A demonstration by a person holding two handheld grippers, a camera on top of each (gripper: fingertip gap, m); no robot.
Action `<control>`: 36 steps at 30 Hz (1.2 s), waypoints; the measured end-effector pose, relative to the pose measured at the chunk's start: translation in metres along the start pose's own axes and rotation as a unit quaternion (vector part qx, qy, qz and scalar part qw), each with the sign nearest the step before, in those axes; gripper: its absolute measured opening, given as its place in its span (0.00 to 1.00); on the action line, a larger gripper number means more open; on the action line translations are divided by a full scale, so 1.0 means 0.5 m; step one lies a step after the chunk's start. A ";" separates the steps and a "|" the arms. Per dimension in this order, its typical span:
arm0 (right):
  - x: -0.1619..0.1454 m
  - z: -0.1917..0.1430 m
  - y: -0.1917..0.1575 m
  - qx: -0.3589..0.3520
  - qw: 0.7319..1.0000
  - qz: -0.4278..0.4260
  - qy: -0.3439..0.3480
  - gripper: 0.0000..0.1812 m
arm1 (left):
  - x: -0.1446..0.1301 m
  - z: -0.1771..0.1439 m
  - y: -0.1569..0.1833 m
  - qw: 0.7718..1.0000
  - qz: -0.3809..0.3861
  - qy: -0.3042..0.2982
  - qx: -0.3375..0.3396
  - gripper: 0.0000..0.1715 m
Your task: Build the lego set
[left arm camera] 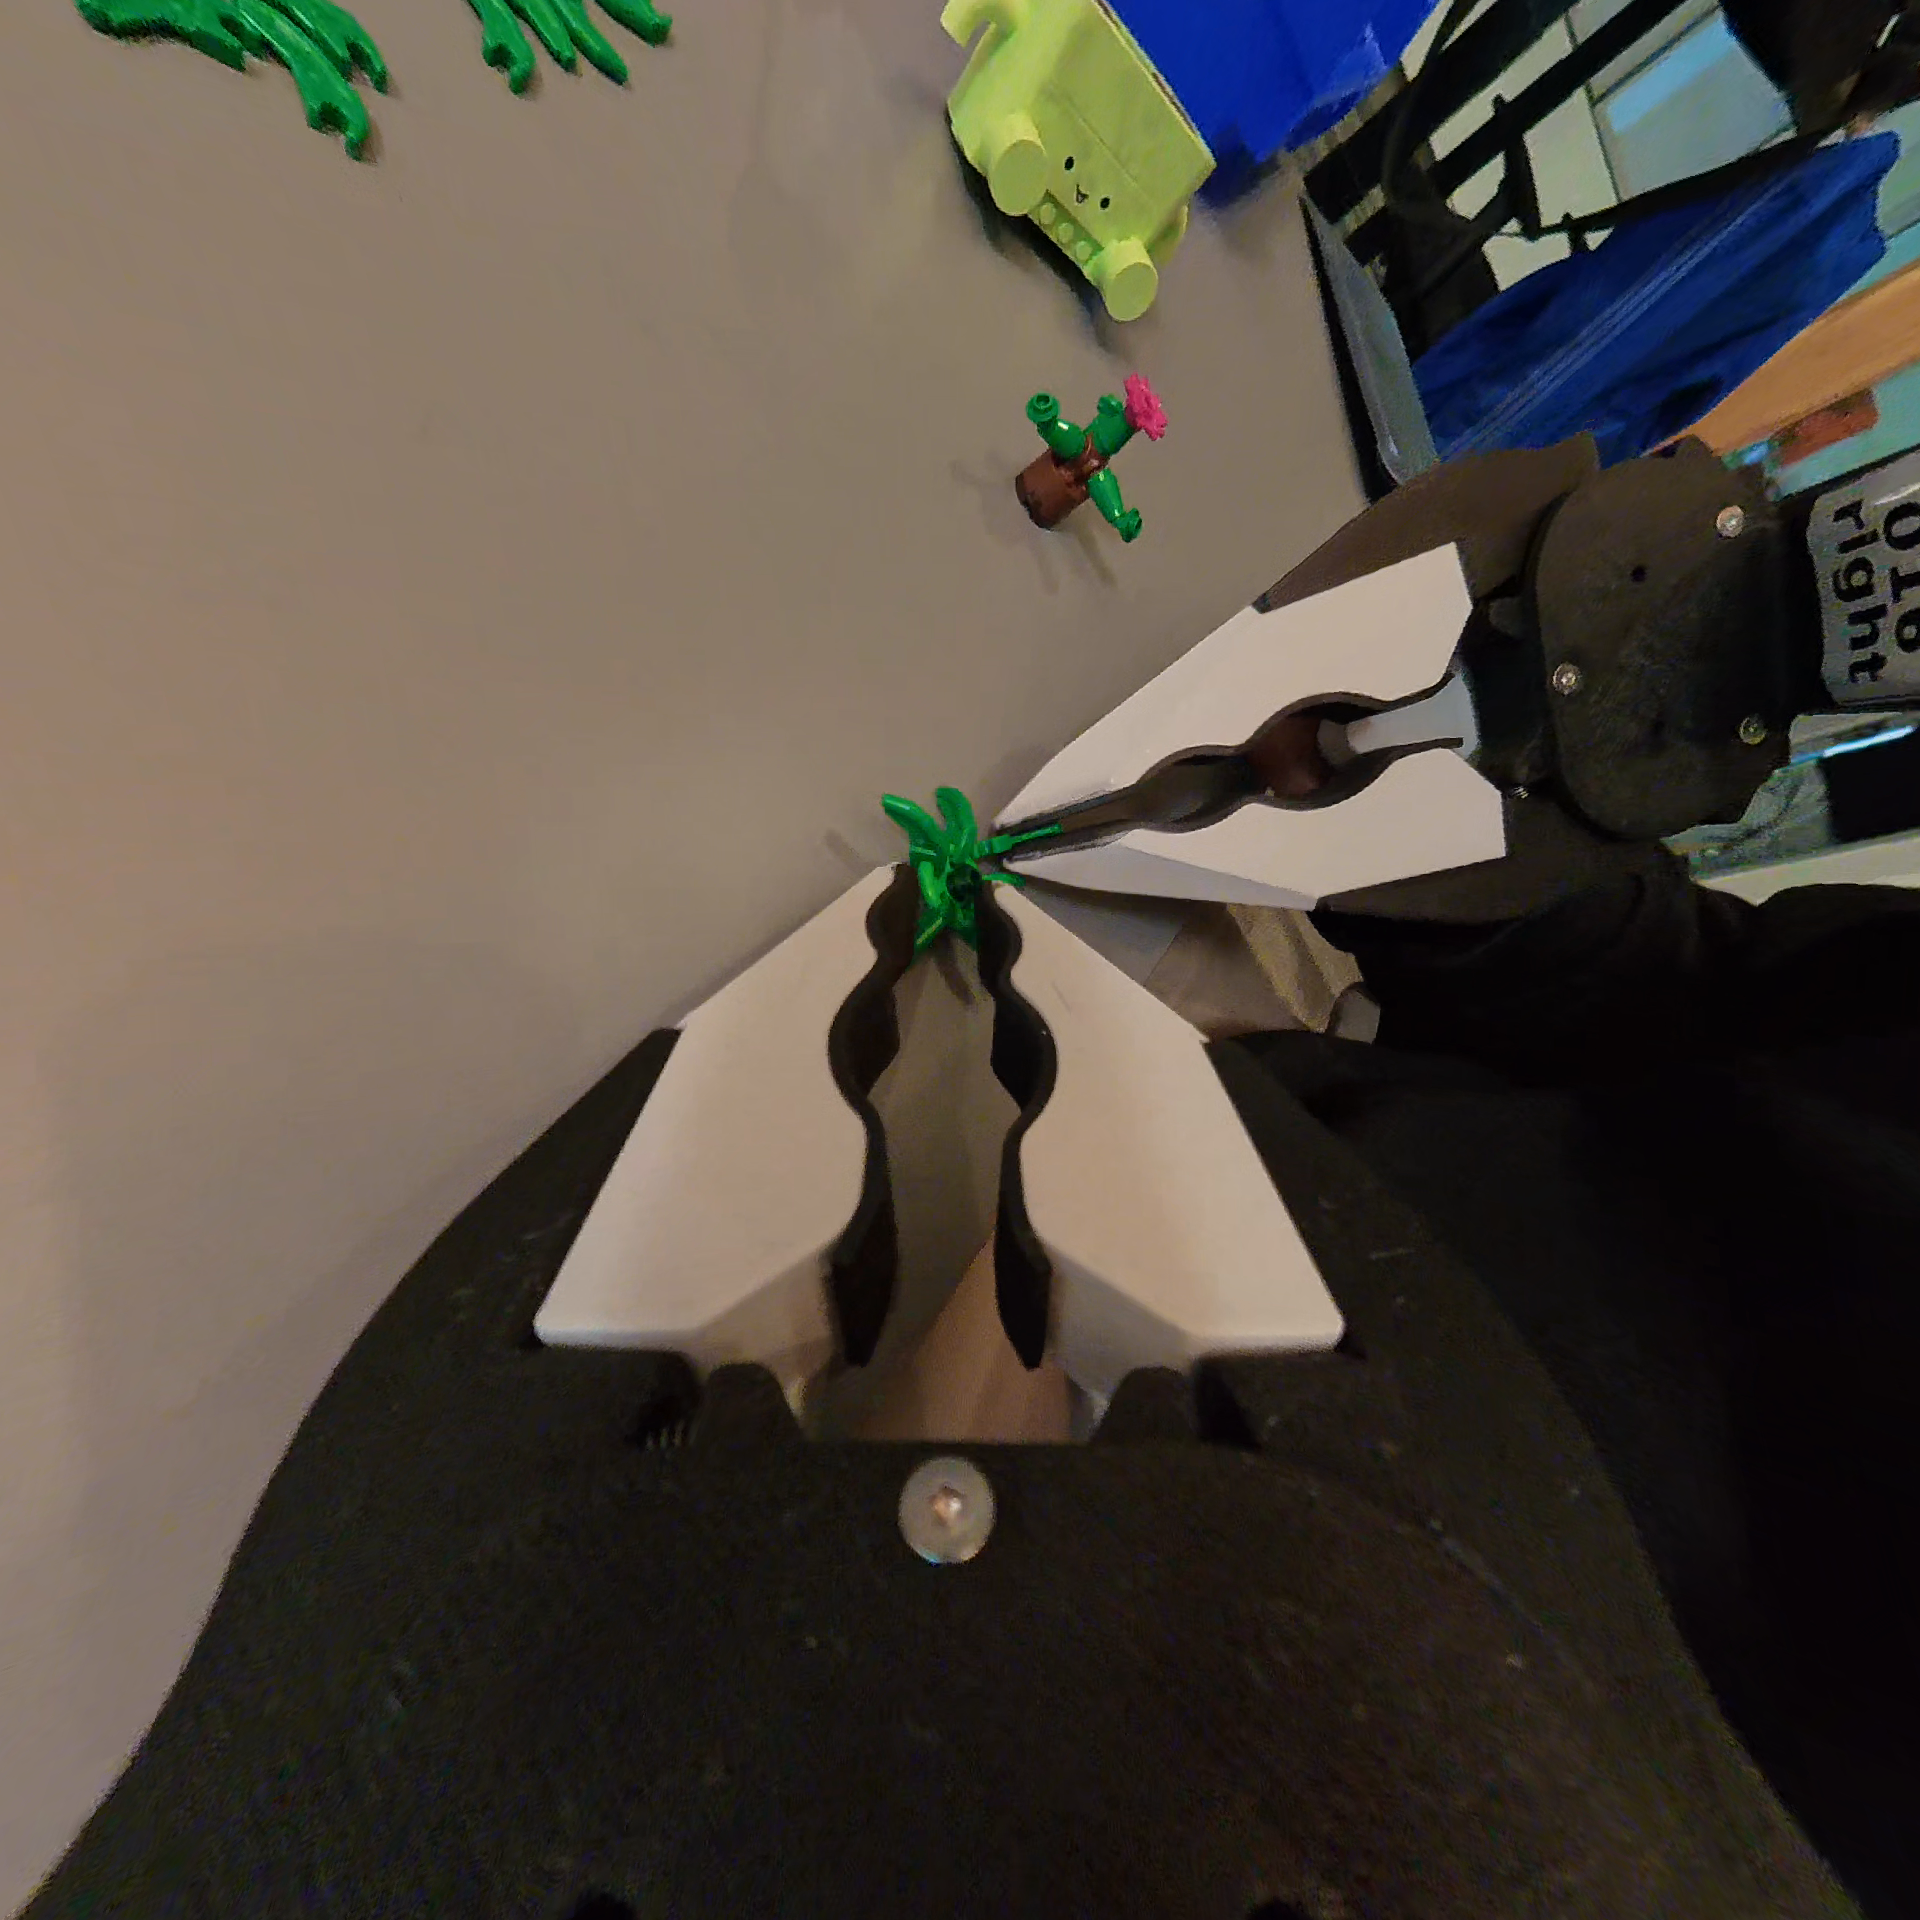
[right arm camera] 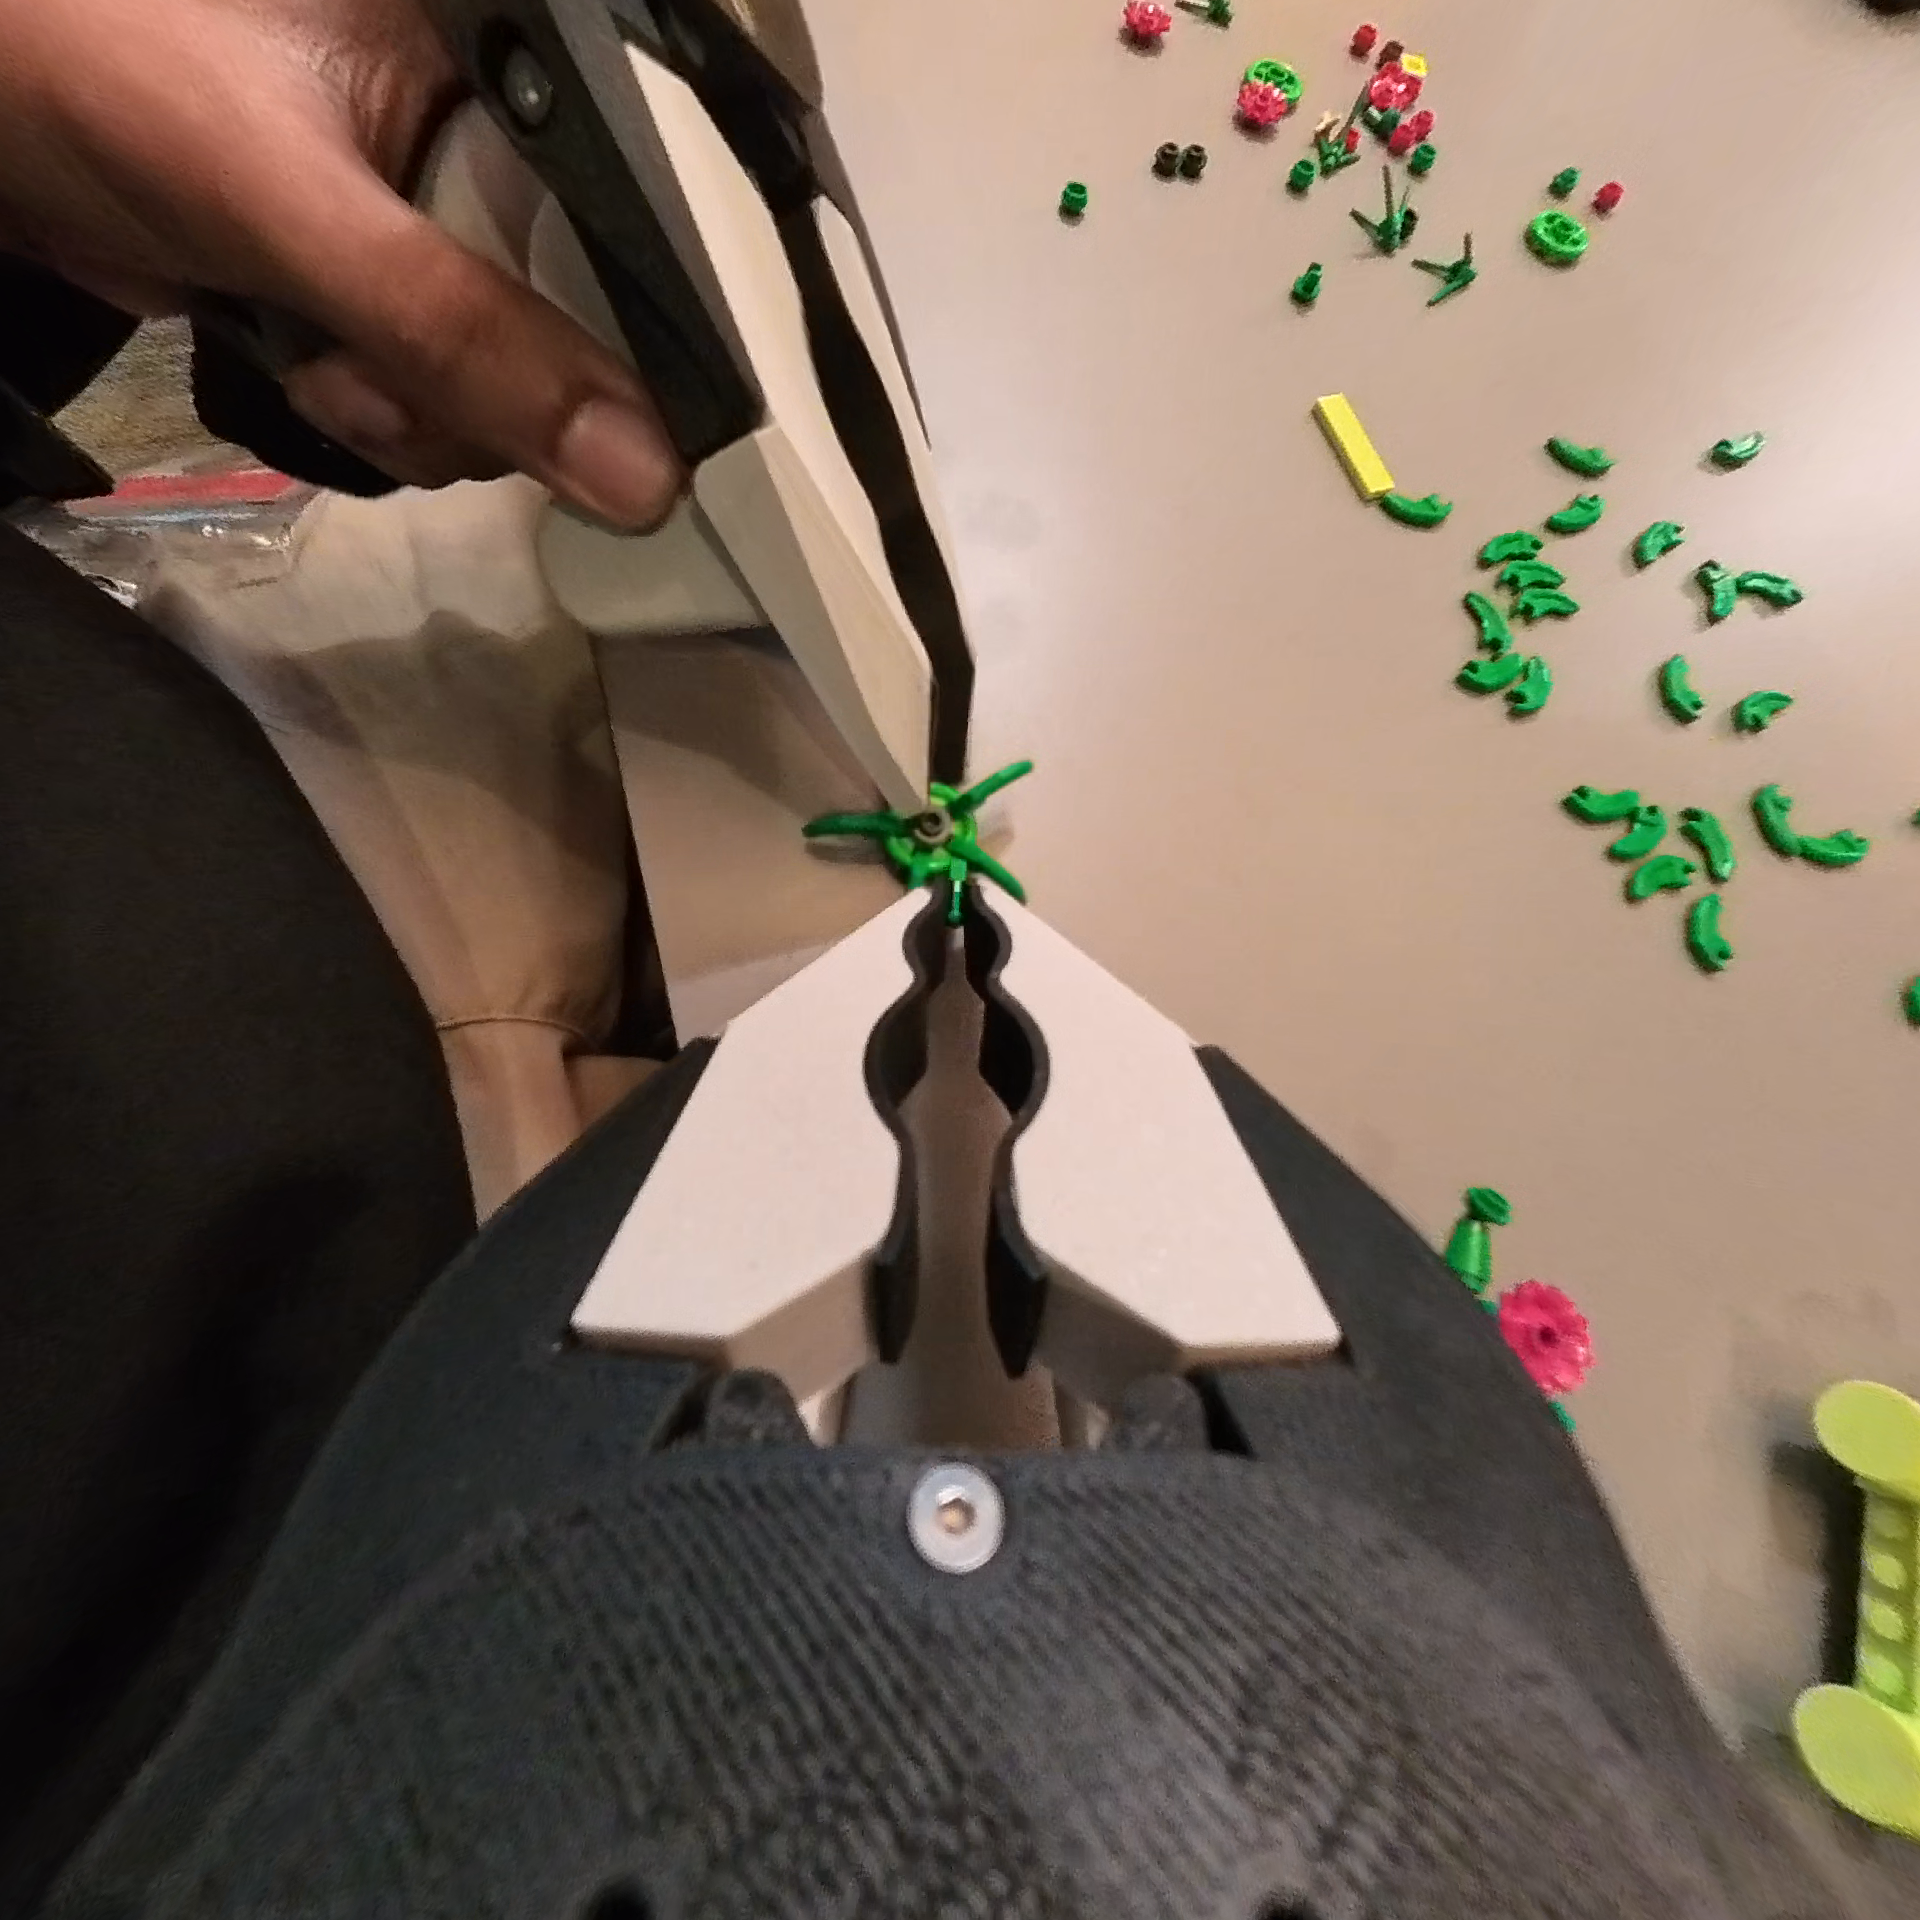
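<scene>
Grey tabletop (left arm camera: 416,623) fills most of both views, with blue bins (left arm camera: 1278,73) and shelving at the upper right of the left wrist view; can't see what, if anything, is in those bins. Upper centre there sits a lime-green block figure (left arm camera: 1081,156), and below it a little brown pot with a green cactus and pink flower (left arm camera: 1086,457) tipped on its side. In the right wrist view, loose green curved leaf pieces (right arm camera: 1621,665) are scattered down the right side. Now the fiddly bit: the left gripper (left arm camera: 951,894) is pinched shut on the green leafy rosette (left arm camera: 945,857) mid-frame, held off the table, and the right gripper (right arm camera: 954,914) is clamped on a thin green stem piece (right arm camera: 952,902) touching the rosette's rim. My guess is the stem's being pushed into a clip. Both grips are right at the very tips, so a slightly off-angle push could twist the rosette out or ping the stem away among the look-alike bits.
</scene>
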State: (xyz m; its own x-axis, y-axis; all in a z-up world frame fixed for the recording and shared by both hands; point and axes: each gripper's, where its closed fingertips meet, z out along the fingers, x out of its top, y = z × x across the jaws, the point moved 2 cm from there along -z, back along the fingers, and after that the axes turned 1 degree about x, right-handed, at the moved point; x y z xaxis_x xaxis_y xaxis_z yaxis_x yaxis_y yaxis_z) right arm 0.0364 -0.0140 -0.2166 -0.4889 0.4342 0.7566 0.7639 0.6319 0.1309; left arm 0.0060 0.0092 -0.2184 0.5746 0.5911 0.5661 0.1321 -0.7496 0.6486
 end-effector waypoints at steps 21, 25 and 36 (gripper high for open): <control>0.000 -0.011 -0.018 -0.012 0.999 -0.045 0.018 0.01 | -0.007 -0.003 0.018 0.997 -0.041 -0.009 -0.065 0.04; 0.000 -0.015 -0.020 -0.009 0.999 -0.049 0.023 0.01 | -0.008 -0.002 0.021 0.997 -0.035 -0.009 -0.070 0.04; -0.005 -0.018 -0.029 -0.003 0.996 -0.082 0.023 0.01 | -0.015 0.012 0.029 0.998 -0.007 -0.026 -0.050 0.06</control>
State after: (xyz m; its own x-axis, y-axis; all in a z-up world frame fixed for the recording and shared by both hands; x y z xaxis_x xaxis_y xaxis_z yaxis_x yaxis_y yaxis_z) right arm 0.0304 -0.0301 -0.2144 -0.5877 0.2944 0.7537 0.6779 0.6876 0.2600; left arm 0.0085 -0.0080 -0.2165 0.6144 0.5833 0.5313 0.0600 -0.7059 0.7057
